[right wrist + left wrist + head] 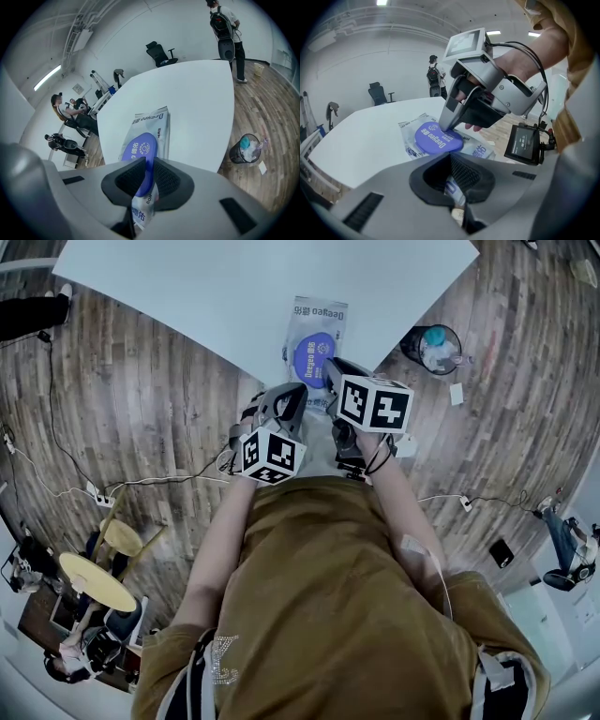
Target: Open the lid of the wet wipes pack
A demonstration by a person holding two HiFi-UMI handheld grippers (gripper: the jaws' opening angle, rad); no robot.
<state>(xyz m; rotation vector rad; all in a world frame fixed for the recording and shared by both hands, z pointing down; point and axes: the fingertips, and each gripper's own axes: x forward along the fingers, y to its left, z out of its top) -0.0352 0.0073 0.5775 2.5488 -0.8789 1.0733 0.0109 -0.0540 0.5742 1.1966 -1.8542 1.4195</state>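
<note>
the grey two-jaw left gripper [457, 180] is pinching the near edge of the white wet wipes pack [480, 151]. just ahead of it, the grey two-jaw right gripper [144, 176] is clamping the oval blue plastic lid [140, 150]. the left forearm [220, 540] and right forearm [408, 512] are reaching forward together.

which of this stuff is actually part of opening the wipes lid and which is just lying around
In the job: wet wipes pack, blue lid, left gripper shut on the pack, right gripper shut on the lid, white table.
Lying about: waste bin, office chair, small screen.
</note>
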